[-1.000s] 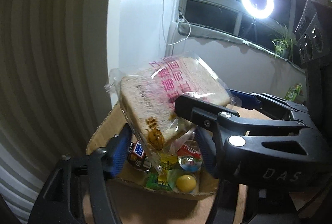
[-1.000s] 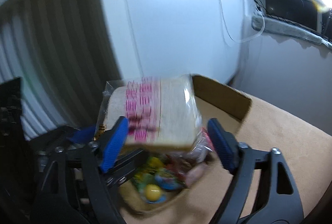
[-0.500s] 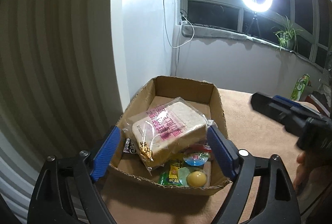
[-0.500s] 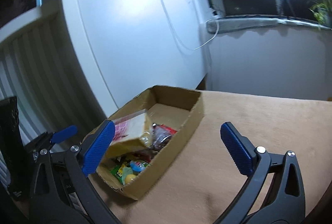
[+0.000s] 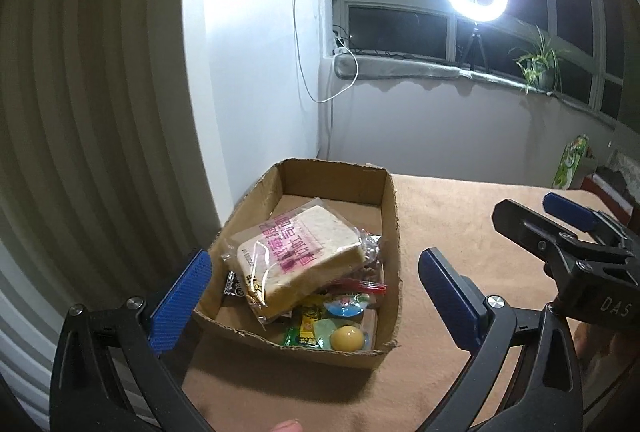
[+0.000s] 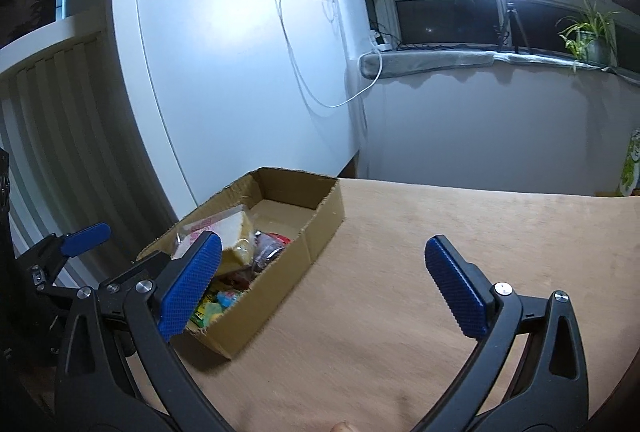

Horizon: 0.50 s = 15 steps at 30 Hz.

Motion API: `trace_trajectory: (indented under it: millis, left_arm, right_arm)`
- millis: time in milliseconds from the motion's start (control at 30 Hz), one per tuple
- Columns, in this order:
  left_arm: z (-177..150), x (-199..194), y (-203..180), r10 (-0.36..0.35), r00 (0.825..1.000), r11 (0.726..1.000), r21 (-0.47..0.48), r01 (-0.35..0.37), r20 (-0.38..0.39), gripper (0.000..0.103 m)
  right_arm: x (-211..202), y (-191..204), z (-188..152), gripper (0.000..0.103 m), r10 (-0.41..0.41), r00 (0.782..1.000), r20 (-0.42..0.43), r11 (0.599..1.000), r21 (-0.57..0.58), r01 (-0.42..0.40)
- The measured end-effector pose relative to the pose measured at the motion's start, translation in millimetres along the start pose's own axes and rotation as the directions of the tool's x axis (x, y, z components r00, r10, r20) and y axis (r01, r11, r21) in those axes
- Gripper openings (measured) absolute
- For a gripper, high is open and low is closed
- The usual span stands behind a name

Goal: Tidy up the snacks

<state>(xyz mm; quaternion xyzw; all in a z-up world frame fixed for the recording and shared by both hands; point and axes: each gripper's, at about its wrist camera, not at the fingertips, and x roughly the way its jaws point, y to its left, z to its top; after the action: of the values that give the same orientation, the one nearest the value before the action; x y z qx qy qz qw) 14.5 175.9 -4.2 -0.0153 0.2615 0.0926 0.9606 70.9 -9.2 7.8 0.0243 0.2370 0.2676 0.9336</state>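
- One cardboard box [image 5: 394,232] sits on the tan surface [image 5: 460,216] against the white wall panel, its long axis running from the near edge away toward the window wall.
- One bagged slice of bread [image 5: 298,256] lies tilted on top of the other snacks in the near half of the box; its long axis runs from the near-left up toward the far-right, with pink lettering on the wrapper facing up. From the right wrist view its cut corner [image 6: 236,230] sticks up above the box wall.
- Under and in front of the bread: one yellow round jelly cup [image 5: 348,337], one blue-lidded cup [image 5: 346,304], one green-and-yellow packet [image 5: 306,332] and one red wrapper [image 5: 360,286]. Others are hidden, so the full count cannot be told.
- The far half of the box shows bare cardboard floor.
- The left gripper [image 5: 316,296] hangs just before the box's near end, jaws wide apart, holding nothing.
- The right gripper [image 6: 324,284] hovers over the surface right of the box, jaws likewise wide apart and empty.
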Motion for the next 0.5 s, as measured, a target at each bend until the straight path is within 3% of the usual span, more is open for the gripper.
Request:
trace_trajectory:
  millis: [300,500]
  left_arm:
    - [-2.8,1.2,-25.0,-0.003,1.0,1.0,0.012,0.003,-0.028,0.103]
    - [-5.6,0.2,-55.3,-0.088,0.995,0.996,0.002,0.088,-0.037,0.103]
  right_arm:
    - [-30.5,-24.8,-1.6,0.103,-0.049,0.998,0.026,0.998,0.033,0.048]
    - [-59.2,-50.4,-2.5,0.103,-0.129,0.99,0.059,0.991,0.051,0.126]
